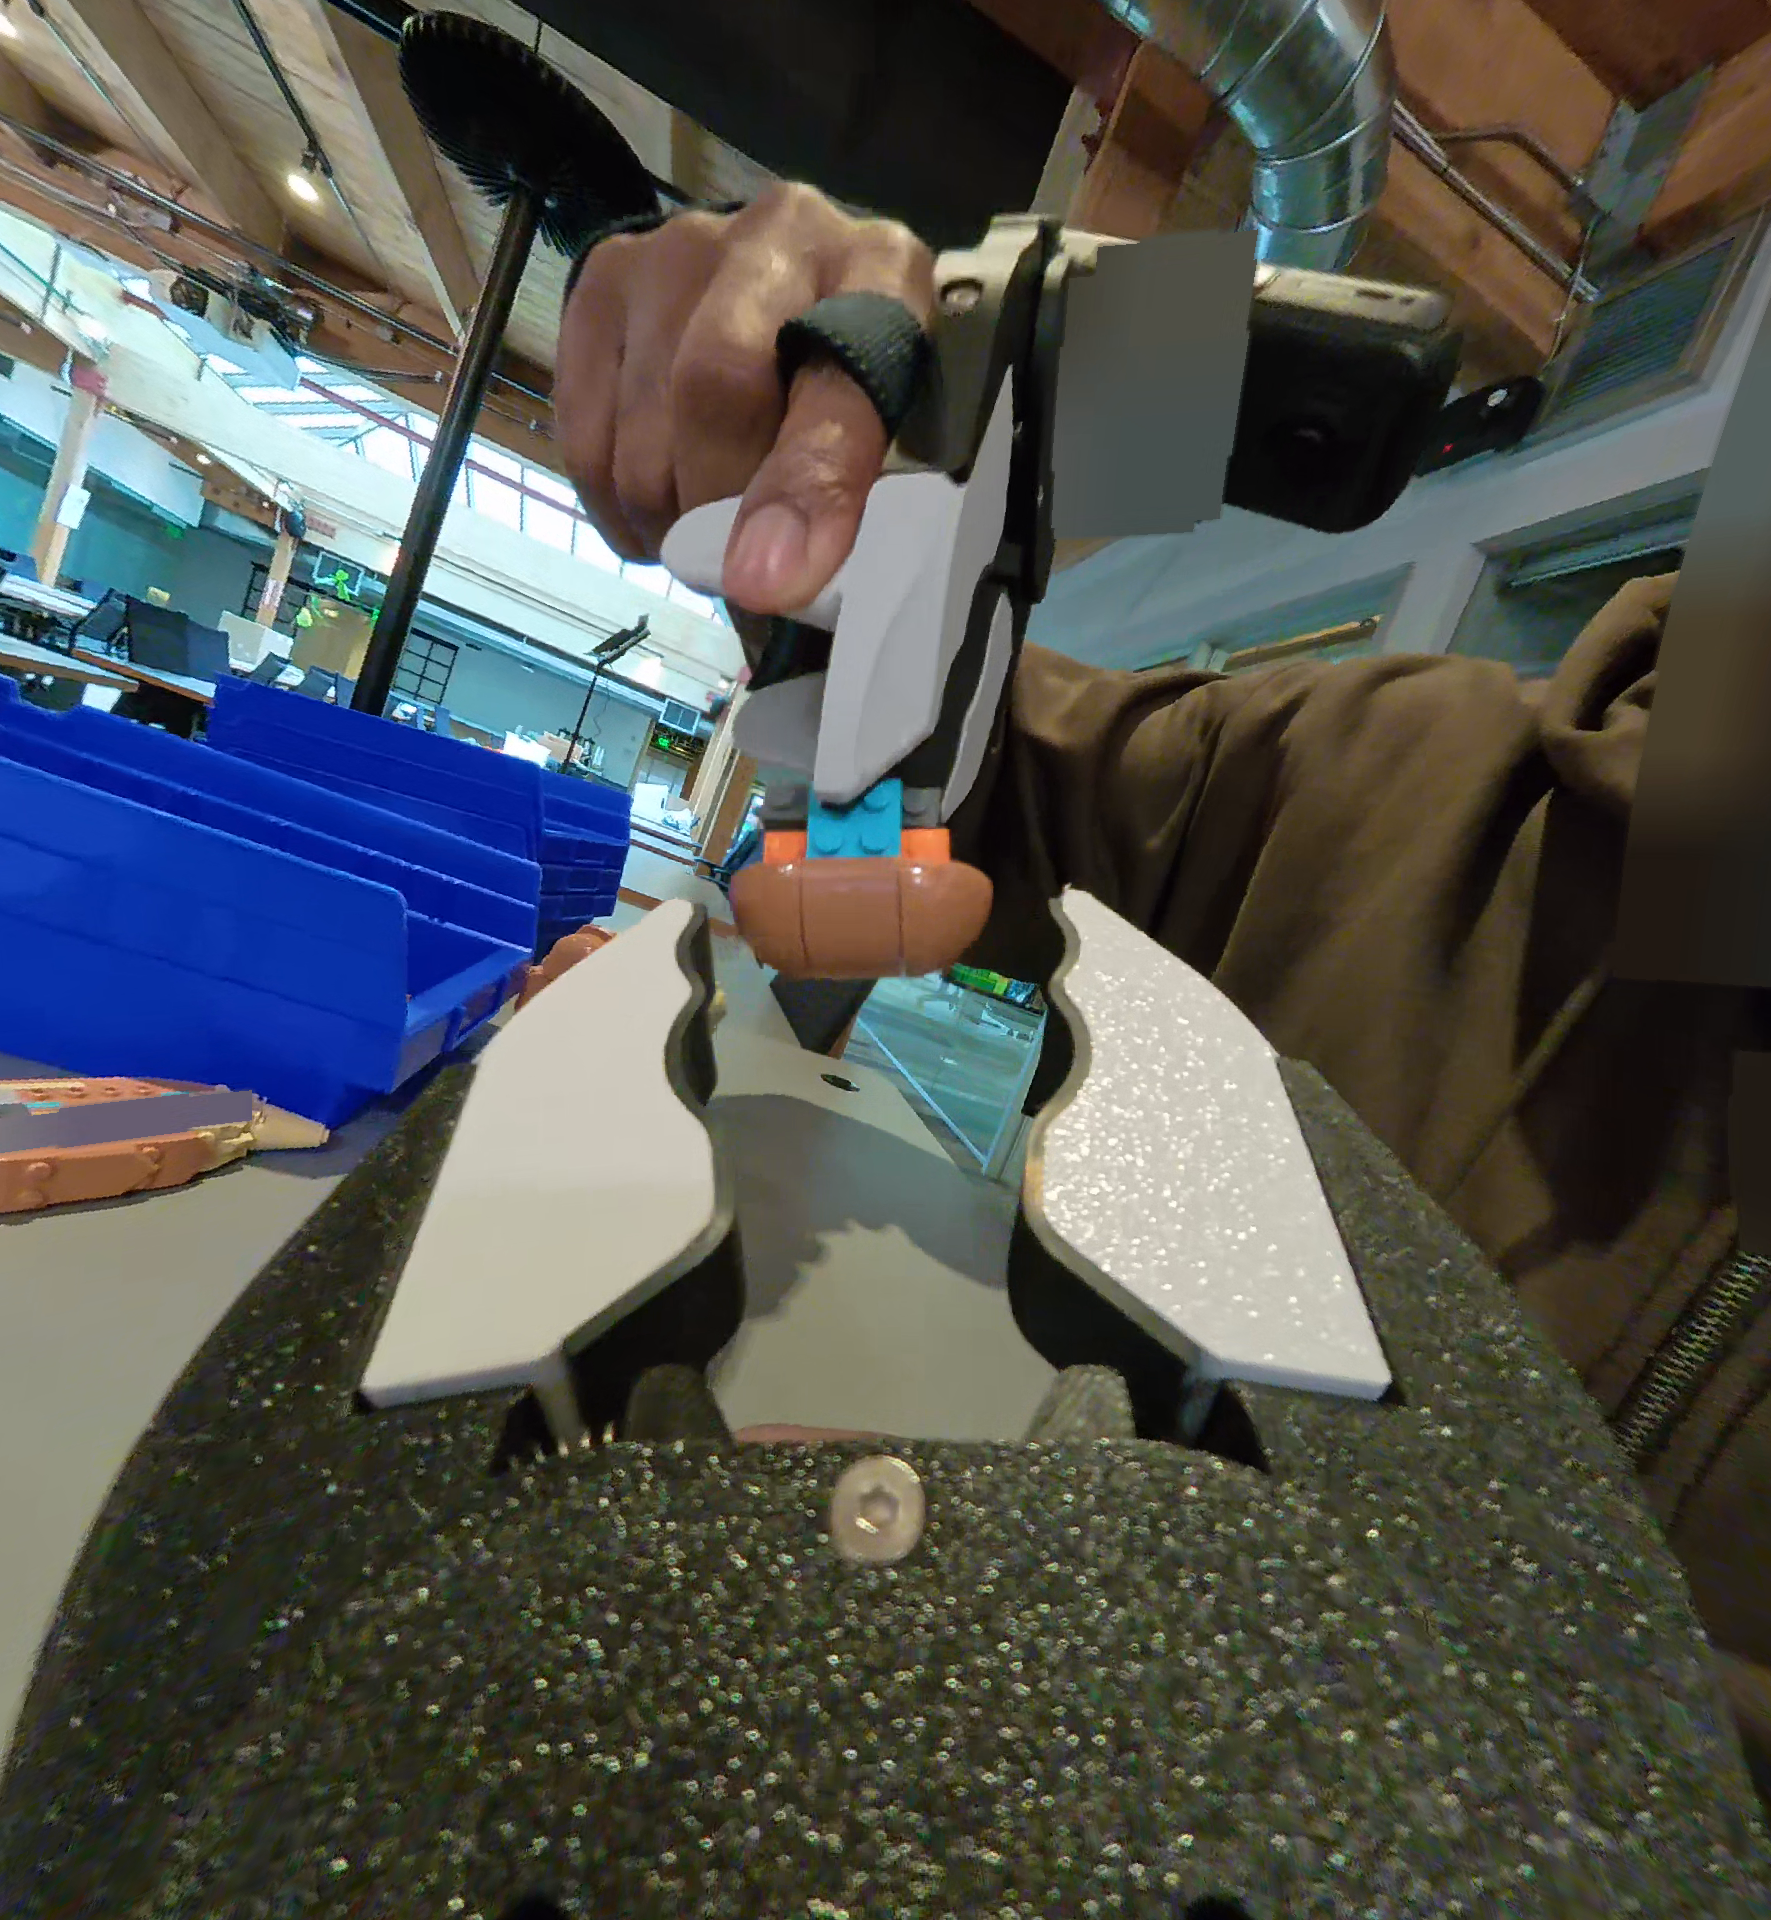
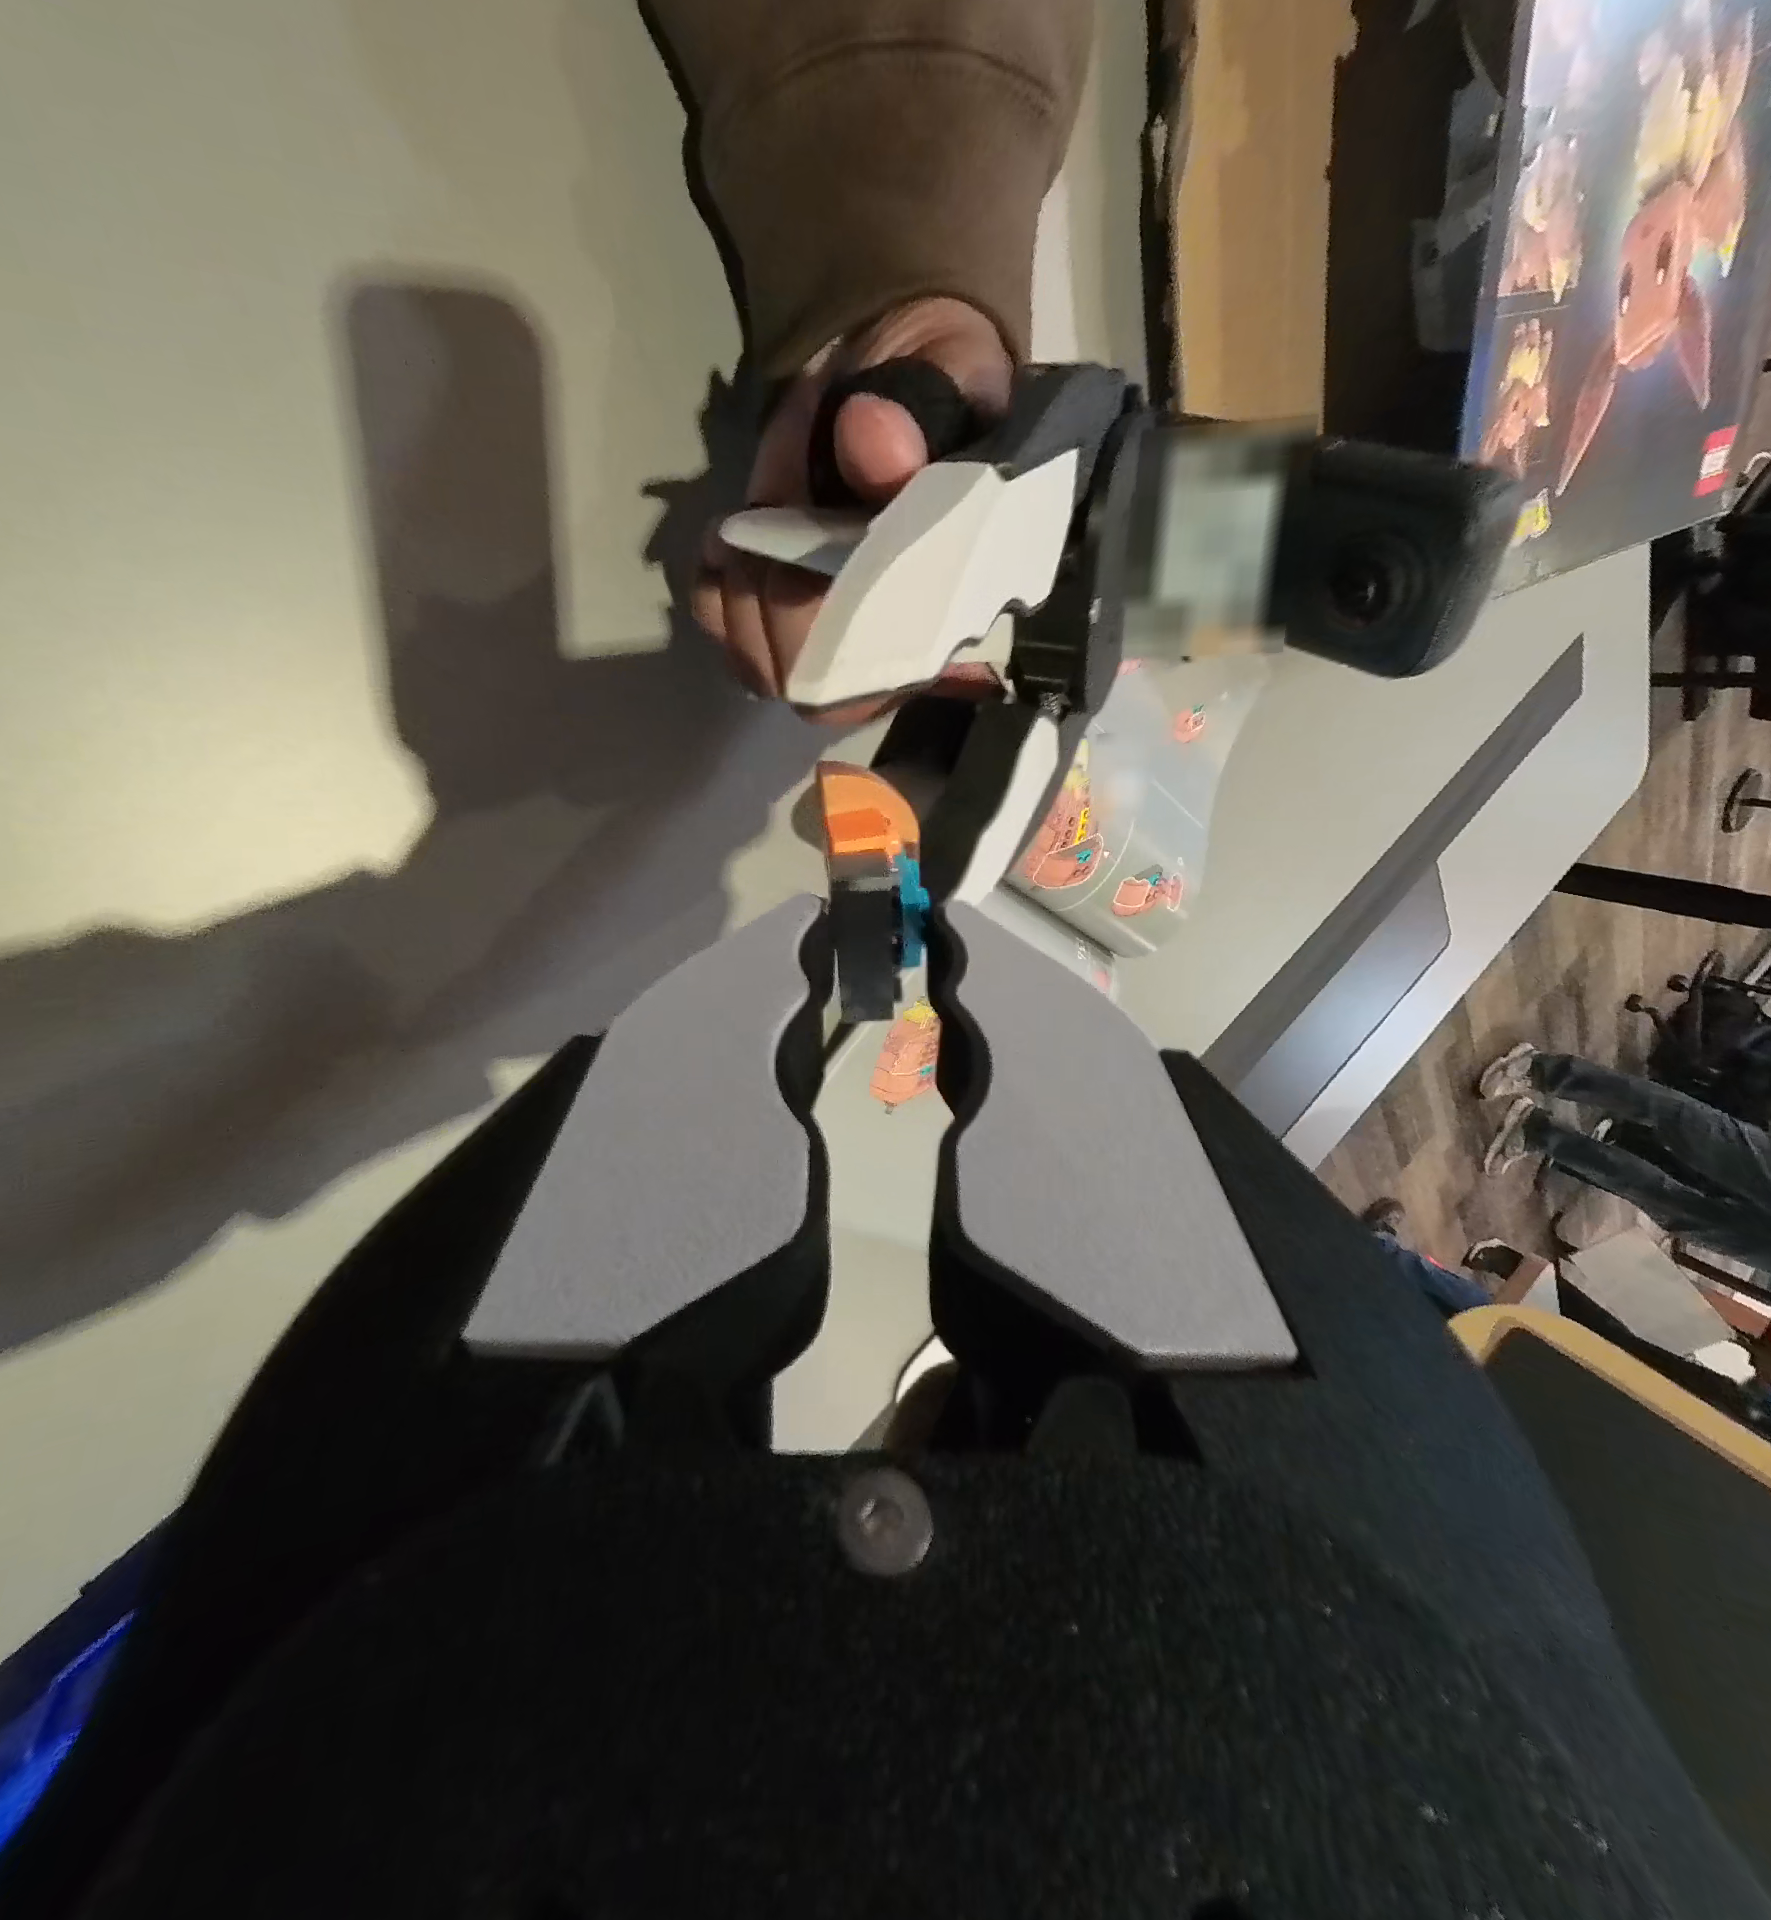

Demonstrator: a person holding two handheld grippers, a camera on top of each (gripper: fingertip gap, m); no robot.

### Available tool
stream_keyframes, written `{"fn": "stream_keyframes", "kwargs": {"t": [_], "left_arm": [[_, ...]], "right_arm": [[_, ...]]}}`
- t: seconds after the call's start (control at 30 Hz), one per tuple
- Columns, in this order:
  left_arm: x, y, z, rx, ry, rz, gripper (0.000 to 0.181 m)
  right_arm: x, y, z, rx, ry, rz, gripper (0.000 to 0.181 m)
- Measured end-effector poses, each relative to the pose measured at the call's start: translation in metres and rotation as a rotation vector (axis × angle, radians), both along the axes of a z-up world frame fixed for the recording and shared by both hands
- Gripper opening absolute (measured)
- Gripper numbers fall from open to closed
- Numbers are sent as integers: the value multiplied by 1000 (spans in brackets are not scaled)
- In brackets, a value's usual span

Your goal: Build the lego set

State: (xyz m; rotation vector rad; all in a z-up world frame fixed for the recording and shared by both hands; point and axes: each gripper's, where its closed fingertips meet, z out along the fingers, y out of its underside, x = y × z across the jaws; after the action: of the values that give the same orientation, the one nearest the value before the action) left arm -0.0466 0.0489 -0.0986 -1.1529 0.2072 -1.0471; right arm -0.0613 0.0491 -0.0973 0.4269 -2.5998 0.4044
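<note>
A small lego assembly (image 1: 860,920) has a rounded brown underside, orange sides and a teal brick on top. My right gripper (image 1: 902,805) comes down from above and is shut on its upper part, holding it in the air. In the right wrist view the right gripper (image 2: 876,920) pinches the black and teal part of the assembly (image 2: 860,831), and the orange and brown end sticks out past the tips. My left gripper (image 1: 881,920) is open and empty, its tips either side of the assembly and just short of it. One of its fingers (image 2: 912,592) shows in the right wrist view.
Blue bins (image 1: 237,883) stand at the left on the grey table (image 1: 81,1403). A larger brown lego build (image 1: 81,1132) lies in front of them. An instruction booklet (image 2: 1120,831) lies near the table edge, with a lego box (image 2: 1639,260) beyond. A person's brown sleeve (image 1: 1380,883) is at the right. My left and right fingertips are right by each other.
</note>
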Motion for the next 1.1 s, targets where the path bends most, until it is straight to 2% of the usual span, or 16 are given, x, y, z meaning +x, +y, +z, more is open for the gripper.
{"fn": "stream_keyframes", "kwargs": {"t": [0.4,1.1], "left_arm": [[10,-2,4,39,-25,-7,51],[24,-17,8,119,-10,-105,50]], "right_arm": [[5,-13,0,20,-50,28,17],[14,-24,-2,76,-108,76,26]]}}
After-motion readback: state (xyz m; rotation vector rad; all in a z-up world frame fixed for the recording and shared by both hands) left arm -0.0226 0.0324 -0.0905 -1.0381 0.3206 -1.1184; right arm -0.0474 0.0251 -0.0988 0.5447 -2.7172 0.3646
